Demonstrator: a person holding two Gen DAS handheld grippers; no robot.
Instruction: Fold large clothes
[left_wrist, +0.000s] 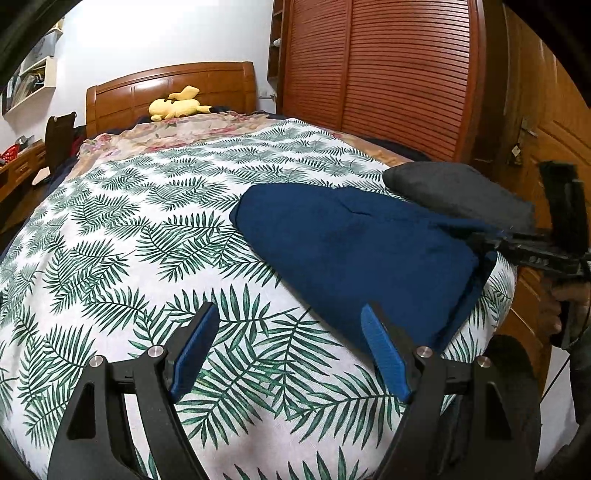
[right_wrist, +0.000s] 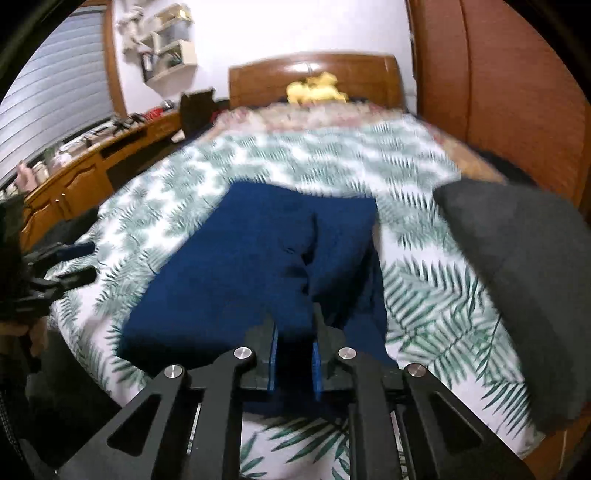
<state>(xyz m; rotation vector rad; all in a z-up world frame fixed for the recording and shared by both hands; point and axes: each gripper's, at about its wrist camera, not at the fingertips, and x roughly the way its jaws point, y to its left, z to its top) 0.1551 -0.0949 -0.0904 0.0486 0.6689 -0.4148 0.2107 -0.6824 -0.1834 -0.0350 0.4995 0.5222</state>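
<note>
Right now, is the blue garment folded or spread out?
Folded: the blue garment lies as a compact layered block on the bed, and the right tongs pinch one doubled edge.

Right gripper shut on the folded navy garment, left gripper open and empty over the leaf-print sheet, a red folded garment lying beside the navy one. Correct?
Not quite: the second folded garment is dark grey, not red, as the right wrist view shows. The rest stands.

Right wrist view: leaf-print bedspread (right_wrist: 332, 155) motion-blurred; yellow plush (right_wrist: 316, 90) indistinct.
</note>
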